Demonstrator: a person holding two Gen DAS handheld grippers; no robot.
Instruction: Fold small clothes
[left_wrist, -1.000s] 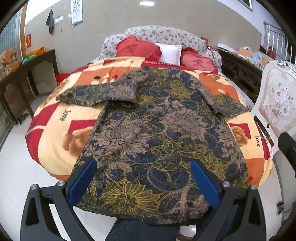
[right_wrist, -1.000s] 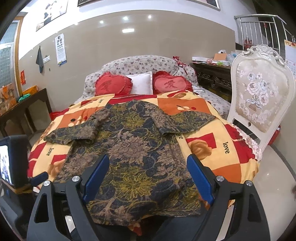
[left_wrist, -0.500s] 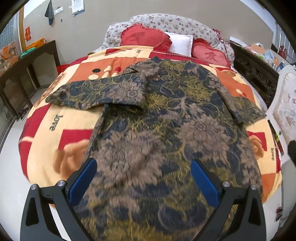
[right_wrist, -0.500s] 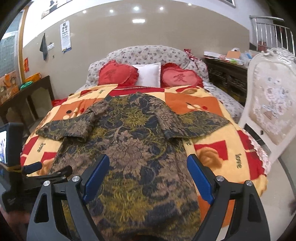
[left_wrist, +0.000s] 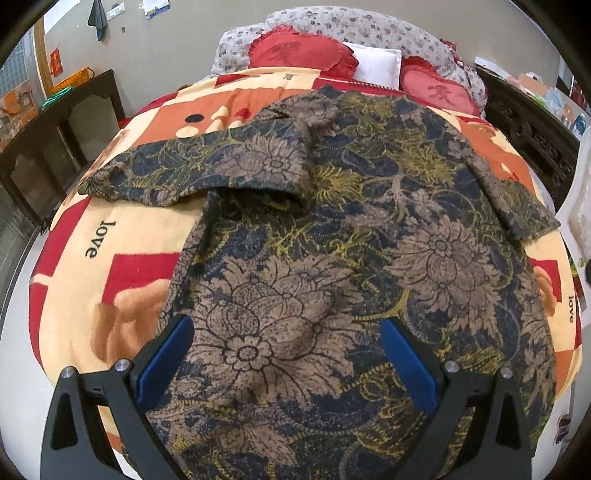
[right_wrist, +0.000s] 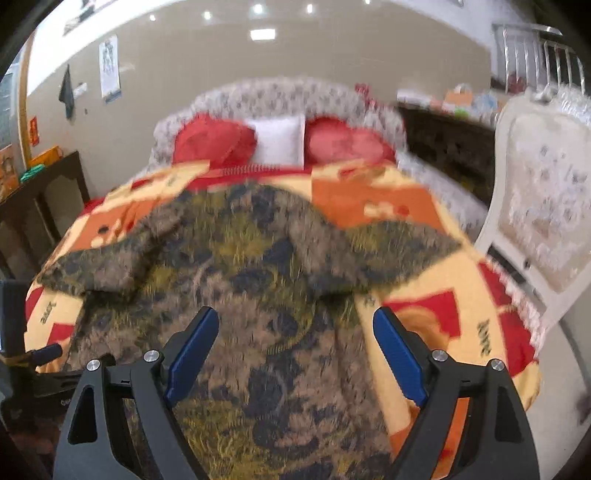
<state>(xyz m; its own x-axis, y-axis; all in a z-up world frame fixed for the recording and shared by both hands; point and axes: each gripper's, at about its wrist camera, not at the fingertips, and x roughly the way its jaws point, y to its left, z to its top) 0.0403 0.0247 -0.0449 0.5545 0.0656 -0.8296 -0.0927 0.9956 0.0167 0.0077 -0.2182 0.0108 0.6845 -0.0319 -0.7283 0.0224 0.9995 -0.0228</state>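
Observation:
A dark floral-print garment (left_wrist: 332, 240) lies spread flat on the bed, collar toward the pillows. Its left sleeve (left_wrist: 207, 170) stretches out to the left and its right sleeve (left_wrist: 517, 199) to the right. My left gripper (left_wrist: 284, 347) is open and empty above the garment's lower left part. The right wrist view is blurred; there the garment (right_wrist: 251, 295) fills the middle, and my right gripper (right_wrist: 295, 339) is open and empty above its lower right part. The left gripper's body (right_wrist: 44, 373) shows at the left edge of that view.
The bed is covered by a red, orange and cream blanket (left_wrist: 122, 258) with red heart cushions (left_wrist: 295, 55) and a white pillow (left_wrist: 376, 66) at the head. A dark wooden table (left_wrist: 55, 140) stands at the left. A white upholstered chair (right_wrist: 543, 236) stands at the right.
Both grippers have moved forward over the bed and closer to the garment, which now fills more of both views. Both stay open. The right wrist view has become blurred.

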